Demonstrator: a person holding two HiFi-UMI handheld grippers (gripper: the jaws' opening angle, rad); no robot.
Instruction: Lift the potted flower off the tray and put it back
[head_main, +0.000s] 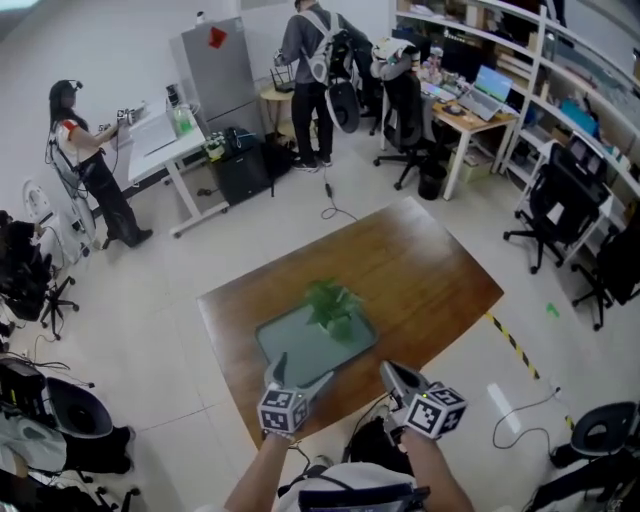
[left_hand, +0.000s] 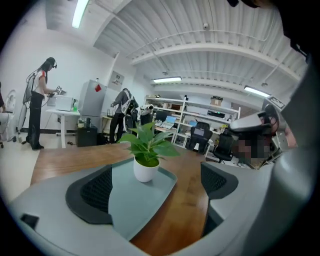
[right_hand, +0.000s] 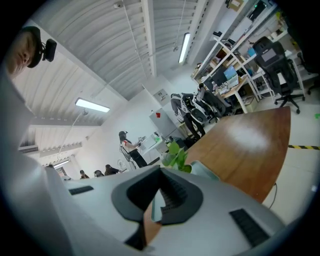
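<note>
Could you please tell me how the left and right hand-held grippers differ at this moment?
The left hand-held gripper has its jaws wide apart; the right hand-held gripper has its jaws drawn together. The left one faces the potted flower squarely, framing it between its jaws over the tray; the right one sits off the tray's near right corner, with the flower showing above its jaws. Both are empty, and neither touches the flower.

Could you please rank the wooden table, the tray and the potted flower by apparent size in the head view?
Largest: the wooden table.
Next: the tray lying on it.
Smallest: the potted flower standing on the tray.
</note>
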